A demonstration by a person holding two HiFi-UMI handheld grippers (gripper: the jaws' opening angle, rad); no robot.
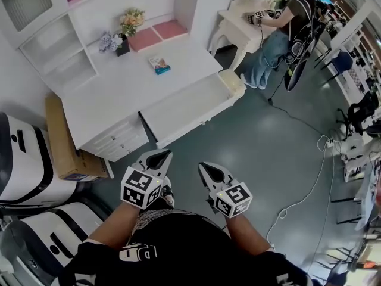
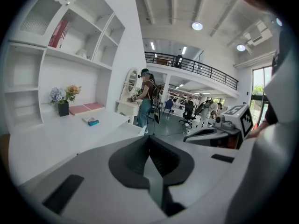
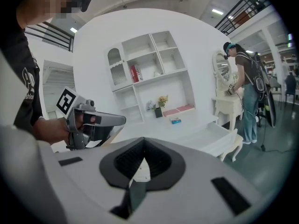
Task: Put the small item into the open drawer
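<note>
- Grey-green floor (image 1: pixel 262 142) fills most of the head view. A white desk (image 1: pixel 101 106) with hutch shelves (image 1: pixel 59 52) stands at upper left.
- The open drawer (image 1: pixel 190 103) is pulled out from the desk front towards the floor. Its visible inside is bare white.
- The small item (image 1: pixel 159 65), a teal-and-white packet, lies flat on the desk top behind the drawer and outside it. It also shows in the left gripper view (image 2: pixel 91 121) and the right gripper view (image 3: pixel 175 121).
- A flower vase (image 1: pixel 122 37) and two pink pads (image 1: pixel 156 36) sit at the back of the desk, beyond the item.
- The left gripper (image 1: pixel 159 155) is held out in front of the torso over the floor, nose tipped slightly down and aimed at the desk corner. Its own view shows the jaws (image 2: pixel 149 141) closed together with nothing between them.
- The right gripper (image 1: pixel 205 167) is beside the left one, apart from it, and aimed the same way at much the same tilt. Its jaws (image 3: pixel 140 146) are fully closed and empty.
- Both forearms reach forward and roughly parallel, and each marker cube faces the head camera.
- Both grippers are well apart from the desk, the drawer and the item.
- A cardboard box (image 1: pixel 68 148) leans at the desk's left end.
- A second person (image 1: pixel 286 28) stands at a white table at upper right.
</note>
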